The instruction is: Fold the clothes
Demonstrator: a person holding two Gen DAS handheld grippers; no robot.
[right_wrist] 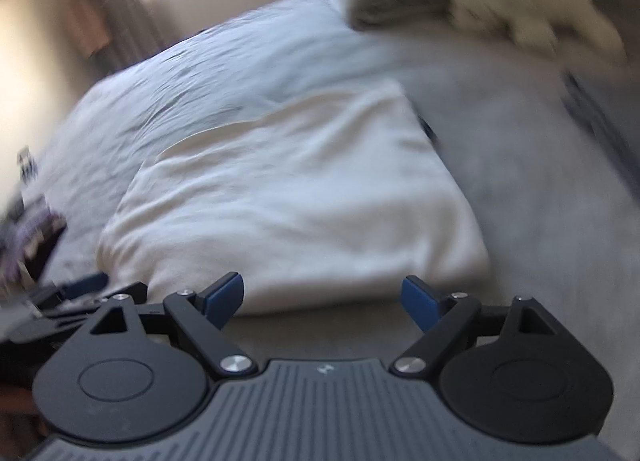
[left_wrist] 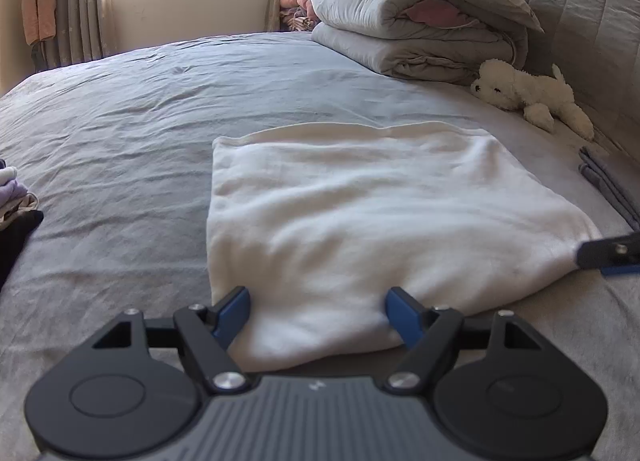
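Now both grippers sit at the near edge of a folded white cloth (left_wrist: 360, 213) on the grey bed (left_wrist: 120, 133).
Left gripper (left_wrist: 318, 311) stands wide, the cloth's near corner between its blue pads but not pinched; right gripper (right_wrist: 323, 299) gapes wide, holding nothing, just short of the cloth; a plush dog (left_wrist: 528, 95) lies far right.

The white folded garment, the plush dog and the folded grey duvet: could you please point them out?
white folded garment (left_wrist: 360, 213), left wrist view, centre of top.
plush dog (left_wrist: 520, 91), left wrist view, body.
folded grey duvet (left_wrist: 380, 1), left wrist view, rolled front.

One white folded garment (left_wrist: 360, 221), one plush dog (left_wrist: 532, 95), two folded quilts (left_wrist: 416, 33).
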